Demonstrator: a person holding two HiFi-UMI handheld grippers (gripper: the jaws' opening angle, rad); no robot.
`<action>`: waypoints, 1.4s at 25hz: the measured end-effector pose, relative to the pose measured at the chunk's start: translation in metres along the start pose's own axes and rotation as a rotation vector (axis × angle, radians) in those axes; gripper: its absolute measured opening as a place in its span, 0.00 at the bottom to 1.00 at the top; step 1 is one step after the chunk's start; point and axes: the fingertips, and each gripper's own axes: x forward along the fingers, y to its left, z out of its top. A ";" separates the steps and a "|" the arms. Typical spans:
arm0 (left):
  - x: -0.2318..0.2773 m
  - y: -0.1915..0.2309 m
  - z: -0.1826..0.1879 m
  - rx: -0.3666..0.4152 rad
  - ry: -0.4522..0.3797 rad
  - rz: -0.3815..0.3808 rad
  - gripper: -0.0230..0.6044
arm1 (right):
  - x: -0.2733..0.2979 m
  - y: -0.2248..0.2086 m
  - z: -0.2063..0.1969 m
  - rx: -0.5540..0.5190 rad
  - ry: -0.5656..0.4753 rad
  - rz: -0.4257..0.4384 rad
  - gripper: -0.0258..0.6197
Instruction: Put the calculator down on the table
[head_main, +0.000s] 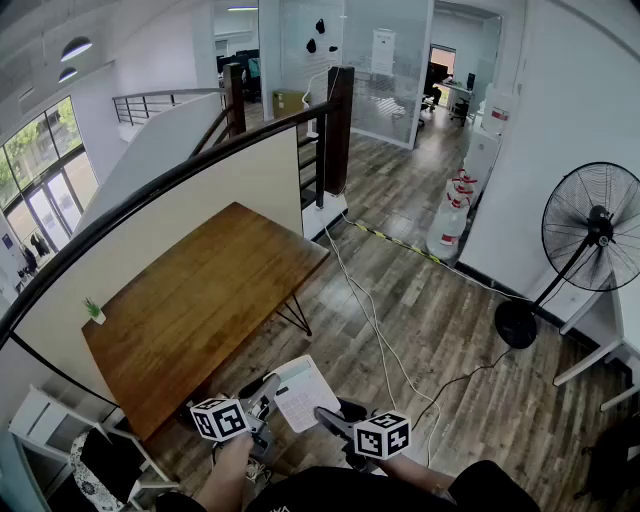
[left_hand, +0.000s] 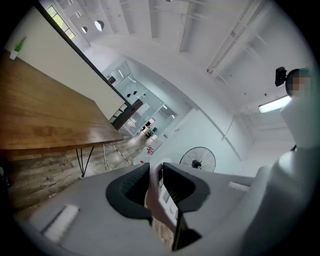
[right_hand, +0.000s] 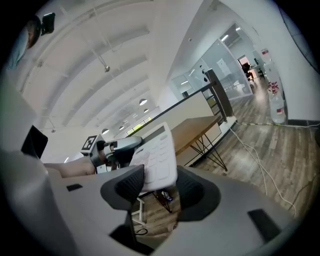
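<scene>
A white calculator (head_main: 303, 392) hangs in the air above the floor, off the near end of the long wooden table (head_main: 200, 300). My left gripper (head_main: 272, 386) is shut on its left edge; in the left gripper view the thin calculator (left_hand: 161, 192) is pinched edge-on between the jaws of the left gripper (left_hand: 157, 182). My right gripper (head_main: 322, 412) stands open just below the calculator's near right corner. In the right gripper view the calculator (right_hand: 155, 155) shows its keys, its lower edge between the spread jaws of the right gripper (right_hand: 159, 187), with a gap to the right jaw.
A small potted plant (head_main: 95, 310) stands on the table's left corner. A curved railing (head_main: 200, 160) runs behind the table. White cables (head_main: 375, 320) trail over the wood floor. A standing fan (head_main: 595, 228) and water bottles (head_main: 450, 215) are at the right.
</scene>
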 end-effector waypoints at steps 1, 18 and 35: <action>-0.001 0.000 0.000 -0.001 -0.001 0.002 0.15 | 0.000 0.001 0.000 -0.001 -0.001 0.001 0.36; 0.029 0.006 0.009 0.013 -0.008 0.011 0.16 | 0.007 -0.024 0.018 0.001 -0.024 0.010 0.36; 0.181 0.099 0.108 -0.023 0.037 -0.037 0.16 | 0.116 -0.141 0.133 0.026 -0.001 -0.054 0.36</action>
